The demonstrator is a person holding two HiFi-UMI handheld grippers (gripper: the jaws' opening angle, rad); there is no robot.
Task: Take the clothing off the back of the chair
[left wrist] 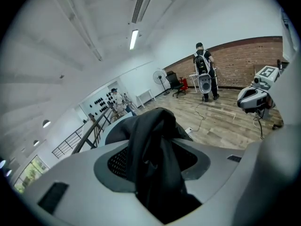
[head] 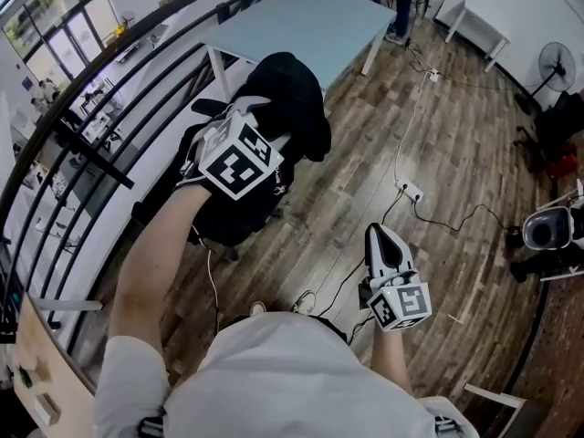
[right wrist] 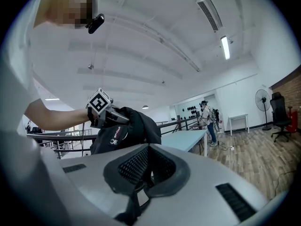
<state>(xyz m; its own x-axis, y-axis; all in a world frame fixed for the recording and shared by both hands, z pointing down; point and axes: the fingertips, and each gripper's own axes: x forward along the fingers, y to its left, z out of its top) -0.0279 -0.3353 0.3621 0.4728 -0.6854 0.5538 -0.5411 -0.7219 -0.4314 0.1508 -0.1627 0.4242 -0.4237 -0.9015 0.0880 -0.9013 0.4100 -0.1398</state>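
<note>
Your left tool [head: 239,109] is clamped on the clothing [left wrist: 157,164]: in the left gripper view a thick fold of black fabric fills the gap between the jaws and spills out over the front. From above, the garment bunches up past the tool's tip, and the rest, incl. a white logo, hangs down toward the chair [head: 224,222]. Black on black there, so you can't tell where fabric ends and chair back begins. Your right tool [head: 379,240] is low by your right side, well apart from the garment. Its jaws are together w/ nothing between them, tip pointing out over the floor [head: 456,126]. The chair sits just beside the corner leg of the pale blue desk [head: 301,16], whose near edge runs right behind the lifted fabric. On your left, the dark railing [head: 109,89] runs alongside the chair and desk, so it's tight on that side. To the right, bare wood planks are open between chair and right tool. A thin cable [head: 406,126] crosses them to a power strip [head: 412,191], and more cable trails past the right tool. A person [head: 404,3] stands at the desk's far end, and a fan [head: 557,62] is by the far wall.
</note>
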